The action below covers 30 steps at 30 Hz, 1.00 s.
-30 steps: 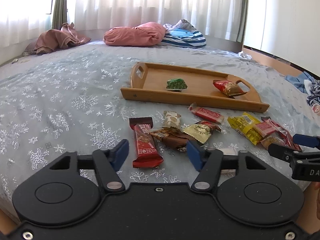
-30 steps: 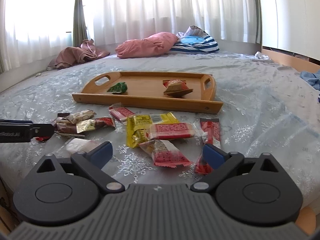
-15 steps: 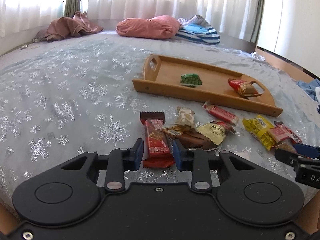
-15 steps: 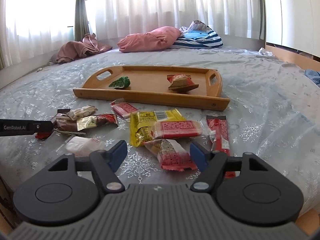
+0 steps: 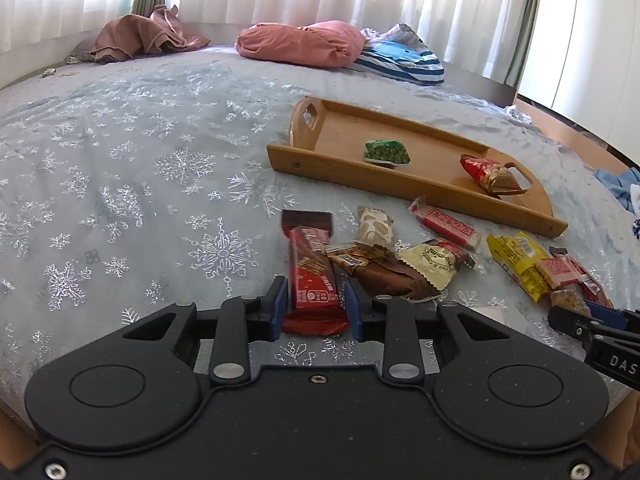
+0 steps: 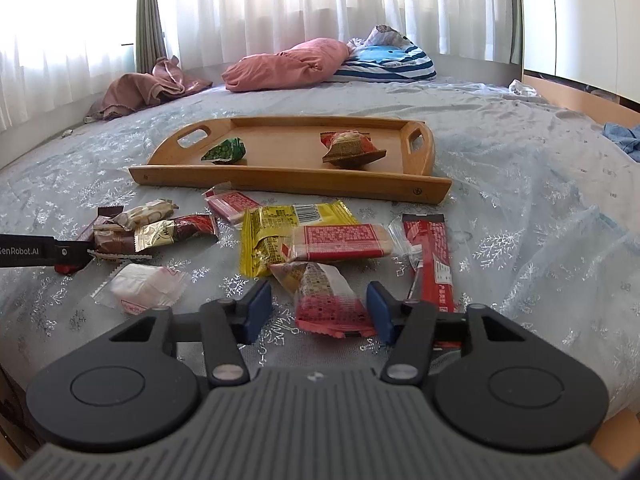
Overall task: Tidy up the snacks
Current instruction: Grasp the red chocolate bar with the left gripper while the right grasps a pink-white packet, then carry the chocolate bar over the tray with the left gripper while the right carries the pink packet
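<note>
On the grey snowflake bedspread lies a red chocolate bar point(image 5: 312, 276). My left gripper point(image 5: 316, 308) has its jaws closing, and both blue pads press the bar's near end. In the right wrist view a red and tan snack packet point(image 6: 320, 292) lies between the closing jaws of my right gripper point(image 6: 318, 308). Its right pad touches the packet and a gap shows at the left pad. Beyond the snacks stands a wooden tray point(image 5: 400, 186) point(image 6: 280, 184). It holds a green packet point(image 5: 387, 152) point(image 6: 224, 150) and a red-gold packet point(image 5: 490, 172) point(image 6: 352, 148).
Several loose snacks lie before the tray: a yellow packet point(image 6: 276, 232), a red wafer pack point(image 6: 340, 242), a long red stick point(image 6: 430, 256), a white candy point(image 6: 144, 288), brown and gold wrappers point(image 5: 400, 272). Pillows point(image 5: 304, 42) lie at the far side. The bed's edge is just below both grippers.
Both pairs of jaws have narrowed. The left ones have come in onto the red chocolate bar. The right ones have drawn in around the red and tan packet. Neither hand has shifted much.
</note>
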Motion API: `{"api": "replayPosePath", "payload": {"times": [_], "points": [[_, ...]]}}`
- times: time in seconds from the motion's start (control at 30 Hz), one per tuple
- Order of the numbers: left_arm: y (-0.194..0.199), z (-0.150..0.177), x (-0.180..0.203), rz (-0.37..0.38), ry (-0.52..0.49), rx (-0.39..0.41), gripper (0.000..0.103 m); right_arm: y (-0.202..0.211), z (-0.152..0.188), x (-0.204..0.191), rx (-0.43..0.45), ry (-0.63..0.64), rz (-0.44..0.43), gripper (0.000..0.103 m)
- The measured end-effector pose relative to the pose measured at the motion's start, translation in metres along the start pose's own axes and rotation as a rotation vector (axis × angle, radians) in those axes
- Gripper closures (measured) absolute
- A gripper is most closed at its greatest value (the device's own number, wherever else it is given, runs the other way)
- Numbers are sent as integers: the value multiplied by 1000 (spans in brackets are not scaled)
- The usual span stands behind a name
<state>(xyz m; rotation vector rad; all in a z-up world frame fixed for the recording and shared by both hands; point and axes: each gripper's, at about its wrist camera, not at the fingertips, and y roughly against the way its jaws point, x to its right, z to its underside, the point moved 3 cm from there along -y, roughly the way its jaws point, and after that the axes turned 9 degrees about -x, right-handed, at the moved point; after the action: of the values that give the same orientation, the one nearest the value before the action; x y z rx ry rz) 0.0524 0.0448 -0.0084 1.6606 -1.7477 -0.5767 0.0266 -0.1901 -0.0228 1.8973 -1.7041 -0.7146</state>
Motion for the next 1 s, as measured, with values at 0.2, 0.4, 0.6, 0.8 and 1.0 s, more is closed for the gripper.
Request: {"api": "replayPosePath", "payload": {"times": [0.2,0.4,0.6,0.8,1.0], "points": [[5,0,0,8,3,7,80,2,-1,-7,-6,47,17,64],[16,-1,3,7,-16,37,80,10,-2,-15,-8,60,-7,66],[28,-10,0,20,3,60,81,18,-5,-24,-8,69,-50,68],[36,-17,2,23,-9,84,81,27,-13,-28,12,47,-77,68],[39,-28,8,33,-33,87,81,31,-27,-24,37,13,-65,68]]}}
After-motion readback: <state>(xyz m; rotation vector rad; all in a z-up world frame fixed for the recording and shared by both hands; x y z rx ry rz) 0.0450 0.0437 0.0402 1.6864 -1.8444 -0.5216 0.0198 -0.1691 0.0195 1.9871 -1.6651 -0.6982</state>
